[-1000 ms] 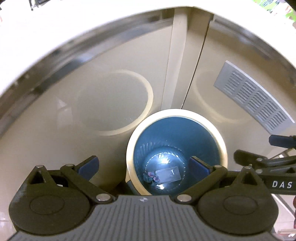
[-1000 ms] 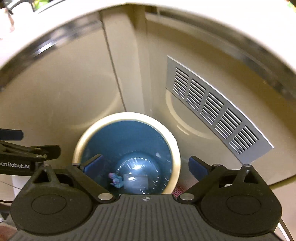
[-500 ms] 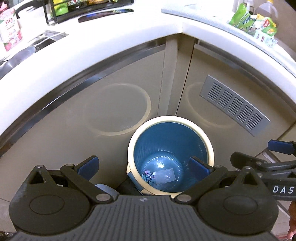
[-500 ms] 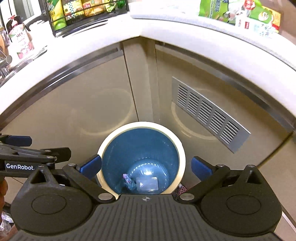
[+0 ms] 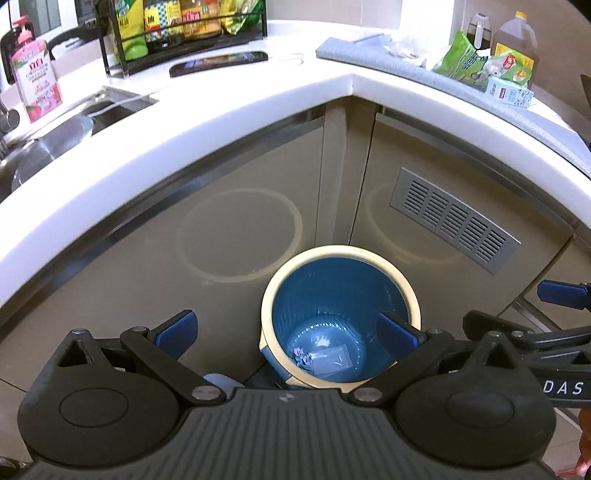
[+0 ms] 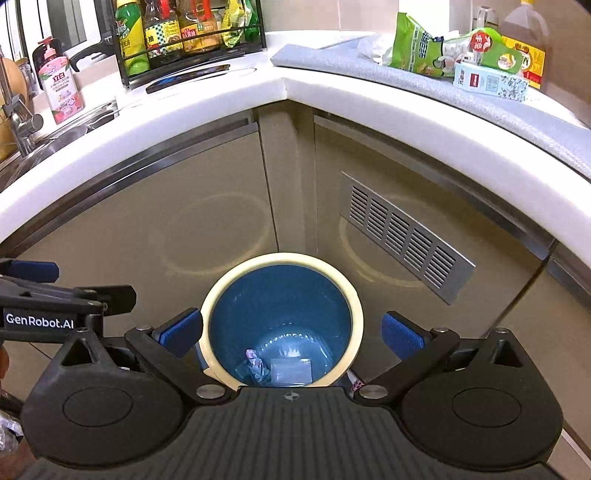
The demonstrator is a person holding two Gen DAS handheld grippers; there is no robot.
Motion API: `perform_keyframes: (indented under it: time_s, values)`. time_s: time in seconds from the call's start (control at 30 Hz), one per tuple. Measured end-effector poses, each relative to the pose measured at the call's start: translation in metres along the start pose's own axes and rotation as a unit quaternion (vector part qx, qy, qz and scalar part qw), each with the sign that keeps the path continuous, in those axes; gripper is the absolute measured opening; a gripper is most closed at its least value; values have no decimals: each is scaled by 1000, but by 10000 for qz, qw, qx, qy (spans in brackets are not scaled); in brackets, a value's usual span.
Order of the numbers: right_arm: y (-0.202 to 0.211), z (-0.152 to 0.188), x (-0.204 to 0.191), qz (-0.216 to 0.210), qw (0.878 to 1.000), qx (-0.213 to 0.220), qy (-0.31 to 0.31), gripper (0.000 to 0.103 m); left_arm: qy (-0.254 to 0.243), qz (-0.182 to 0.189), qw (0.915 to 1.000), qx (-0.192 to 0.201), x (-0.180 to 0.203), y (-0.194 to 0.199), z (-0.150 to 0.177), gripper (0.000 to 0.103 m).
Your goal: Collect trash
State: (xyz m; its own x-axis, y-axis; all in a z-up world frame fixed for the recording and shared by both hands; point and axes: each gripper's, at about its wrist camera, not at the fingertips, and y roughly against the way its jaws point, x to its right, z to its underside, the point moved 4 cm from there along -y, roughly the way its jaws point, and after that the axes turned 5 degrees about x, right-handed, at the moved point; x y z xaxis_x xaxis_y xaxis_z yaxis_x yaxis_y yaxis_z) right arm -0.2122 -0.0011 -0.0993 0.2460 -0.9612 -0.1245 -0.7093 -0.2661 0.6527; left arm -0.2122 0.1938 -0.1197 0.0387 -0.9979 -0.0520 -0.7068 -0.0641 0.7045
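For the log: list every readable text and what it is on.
"GenRobot.AI": side of the left claw, seen from the right wrist.
"DAS", cut off by the frame edge: side of the right claw, seen from the left wrist.
Soap bottle, rack bottles, snack bags, box: print too small to read.

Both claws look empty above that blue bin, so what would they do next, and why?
Probably lift toward the counter for more trash: the left gripper and right gripper are open and empty, and the bin already holds a clear wrapper.
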Motion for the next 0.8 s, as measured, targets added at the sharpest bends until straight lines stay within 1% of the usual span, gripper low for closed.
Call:
perform_keyframes:
  time_s: [0.17,0.37,0.8]
  values:
    - [6,-1,1,-5,10000,79,15,103,-62,0,9999,101,3,9,-3,103]
    - [7,-1,3,-3,10000,77,-7,103,-84,6,9999,113,4,11,-5,103]
    - [-2,-1,4,-23,10000,-64,-40,103,-104,-25,9999,-20,2,2,-5,103]
